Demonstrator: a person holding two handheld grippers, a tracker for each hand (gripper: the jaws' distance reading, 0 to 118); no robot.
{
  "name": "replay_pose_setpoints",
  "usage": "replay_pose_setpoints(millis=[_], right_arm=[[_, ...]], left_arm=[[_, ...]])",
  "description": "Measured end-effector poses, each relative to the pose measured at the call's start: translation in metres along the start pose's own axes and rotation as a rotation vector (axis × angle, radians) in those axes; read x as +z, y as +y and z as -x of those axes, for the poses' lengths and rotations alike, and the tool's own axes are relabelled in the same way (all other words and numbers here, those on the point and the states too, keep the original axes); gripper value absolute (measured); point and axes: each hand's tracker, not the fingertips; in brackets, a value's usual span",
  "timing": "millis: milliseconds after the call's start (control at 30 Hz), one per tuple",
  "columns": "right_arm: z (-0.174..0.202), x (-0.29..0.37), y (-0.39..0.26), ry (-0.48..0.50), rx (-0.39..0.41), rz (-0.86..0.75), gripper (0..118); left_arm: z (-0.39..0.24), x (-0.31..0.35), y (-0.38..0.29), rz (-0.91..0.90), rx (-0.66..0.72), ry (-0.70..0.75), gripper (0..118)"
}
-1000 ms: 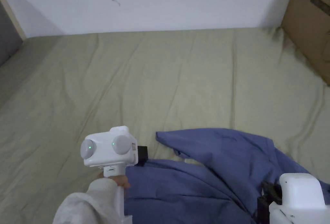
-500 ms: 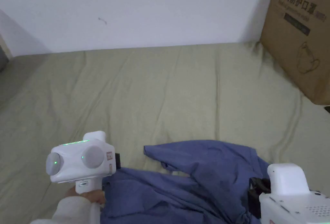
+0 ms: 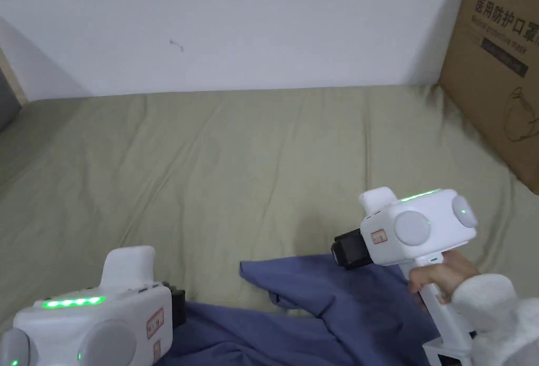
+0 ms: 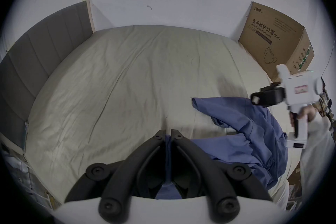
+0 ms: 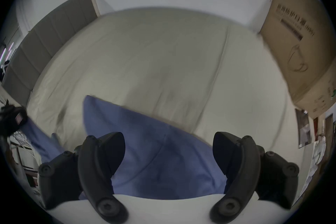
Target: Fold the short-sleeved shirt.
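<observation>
A blue short-sleeved shirt (image 3: 337, 304) lies crumpled at the near edge of the bed, one pointed flap reaching left. In the left gripper view my left gripper (image 4: 168, 134) is shut on a thin fold of the shirt (image 4: 241, 129), blue cloth running between its jaws. In the head view that gripper (image 3: 181, 304) sits at the bottom left by the shirt's left edge. My right gripper (image 3: 339, 248) hovers above the shirt's right part, a hand holding it. In the right gripper view it (image 5: 169, 146) stands wide open above the shirt (image 5: 154, 155), nothing between its jaws.
The bed's olive sheet (image 3: 252, 172) stretches wrinkled to a white wall. A large cardboard box (image 3: 500, 77) stands on the bed's far right corner. A grey padded headboard (image 4: 45, 57) bounds the left side. Clutter lies beyond the bed's right edge (image 5: 309, 146).
My right gripper has risen from the shirt's lower right to above it. The left gripper has dropped toward the bottom left corner. The head camera has tilted up and shifted.
</observation>
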Motion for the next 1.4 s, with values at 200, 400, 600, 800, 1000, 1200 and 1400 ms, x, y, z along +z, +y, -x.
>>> replay_pose_setpoints(millis=[200,400,600,800,1000,1200,1400], right_arm=[[-0.015,-0.068,0.006,-0.107,-0.014,0.142,74],[-0.018,-0.057,0.007,-0.176,-0.002,0.090,1],[-0.023,-0.035,0.008,-0.116,-0.103,0.071,1],[-0.049,0.067,0.017,-0.072,-0.239,-0.109,1],[-0.086,0.185,0.005,-0.128,-0.299,-0.272,1],[-0.120,0.283,-0.031,-0.219,-0.326,-0.384,1],[-0.130,0.332,-0.065,-0.175,-0.377,-0.418,1]], left_arm=[[0.004,-0.010,-0.006,0.020,0.002,0.009,4],[0.006,-0.019,-0.006,0.032,0.023,0.004,4],[0.018,-0.007,0.004,0.021,0.036,0.023,4],[0.023,0.020,0.022,-0.032,0.009,0.075,4],[0.029,0.064,0.040,-0.119,-0.010,0.140,4],[0.036,0.111,0.054,-0.203,0.001,0.167,4],[0.027,0.149,0.064,-0.269,-0.015,0.130,4]])
